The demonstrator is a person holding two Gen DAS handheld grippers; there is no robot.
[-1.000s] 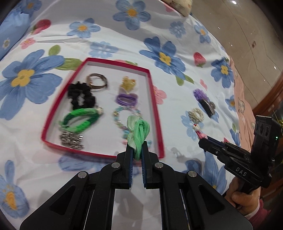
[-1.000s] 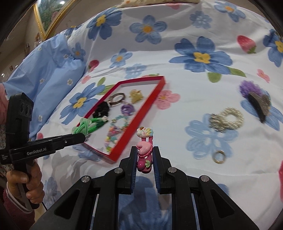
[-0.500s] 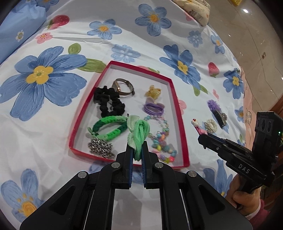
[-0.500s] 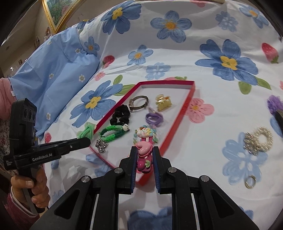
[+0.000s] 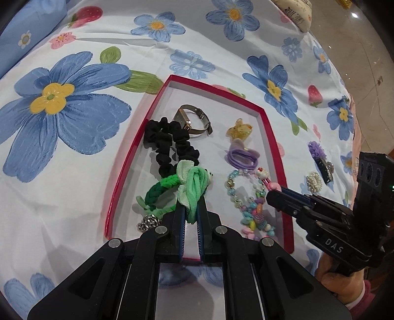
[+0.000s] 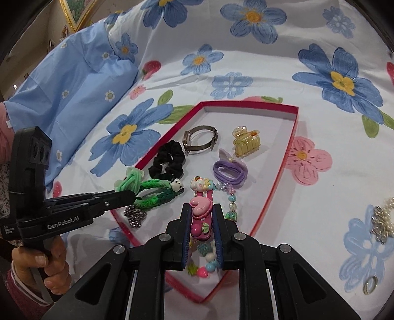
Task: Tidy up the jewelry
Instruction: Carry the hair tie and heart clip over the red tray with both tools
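So there's one shallow red tray (image 5: 273,137) sitting on a bed, and both grippers hang over its near end, each clamped on one piece. The left gripper (image 5: 190,216) is pinching a light green knotted hair tie (image 5: 193,187), and the right gripper (image 6: 202,221) is squeezing a pink cartoon hair clip (image 6: 200,211) between its blue pads. Counting what's already lying in the tray: one black scrunchie (image 5: 170,145) just past the green tie, one metal watch (image 6: 199,140) further out, one yellow claw clip (image 6: 246,142) and one purple hair tie (image 6: 229,169) ahead of the pink clip, one braided green band (image 6: 157,192) right by the left gripper's tip, one silver chain clump (image 6: 134,215) next to it, and one colourful beaded bracelet (image 5: 251,204) running under the right gripper's fingers. Off to the right of the tray, loose on the sheet, I count one pearl piece (image 6: 385,219), one small gold ring (image 6: 370,286) and one dark clip with a purple flower (image 5: 320,157). The surface is a white sheet (image 5: 73,197) printed with big blue flowers and strawberries, with one light blue pillow (image 6: 73,73) at the far left. Beyond the bed there's a glossy tiled floor (image 5: 357,49) and a gold picture frame (image 6: 76,12) on the wall.
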